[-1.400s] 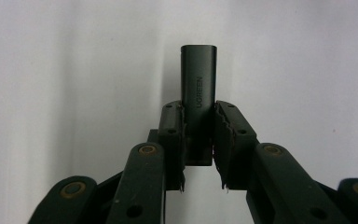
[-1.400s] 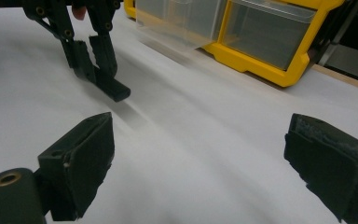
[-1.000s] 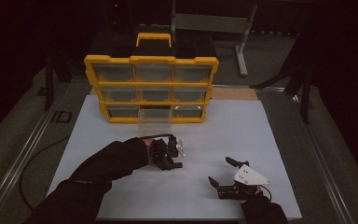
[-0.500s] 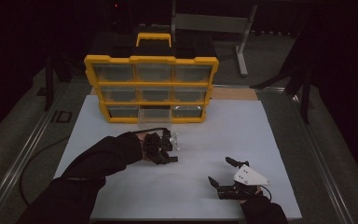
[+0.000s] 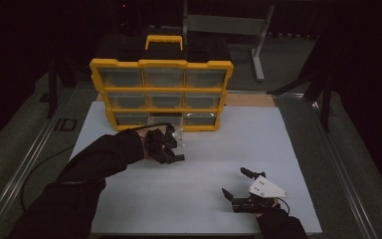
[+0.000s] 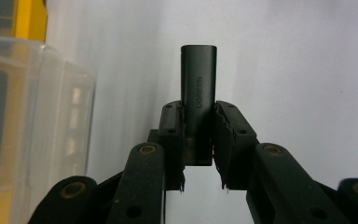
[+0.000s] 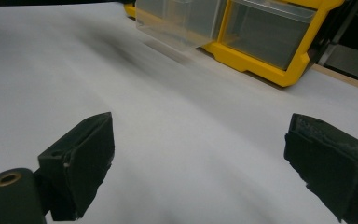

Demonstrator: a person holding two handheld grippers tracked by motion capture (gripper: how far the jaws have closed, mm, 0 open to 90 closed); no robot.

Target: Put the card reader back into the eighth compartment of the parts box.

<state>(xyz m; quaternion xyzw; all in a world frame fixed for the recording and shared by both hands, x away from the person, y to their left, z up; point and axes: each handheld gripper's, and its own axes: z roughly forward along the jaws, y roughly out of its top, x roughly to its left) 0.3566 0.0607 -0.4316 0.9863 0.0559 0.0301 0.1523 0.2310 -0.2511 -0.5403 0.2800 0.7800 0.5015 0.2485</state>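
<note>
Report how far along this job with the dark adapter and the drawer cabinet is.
Done: the clear bottom-middle drawer of the yellow cabinet is pulled out. In hand: the left gripper clamps the dark adapter near that drawer. Left: probably dropping it in and closing the drawer. The right gripper rests open on the table.

The adapter [image 6: 198, 88] looks like dark matt plastic, smooth, with faint moulded lettering. The left claw [image 6: 198, 144] has black plastic links, brassy rivets and rough, frayed pads. The organizer [image 5: 161, 94] is glossy yellow plastic with clear drawers. The bench [image 5: 258, 144] cover looks matt white.
</note>
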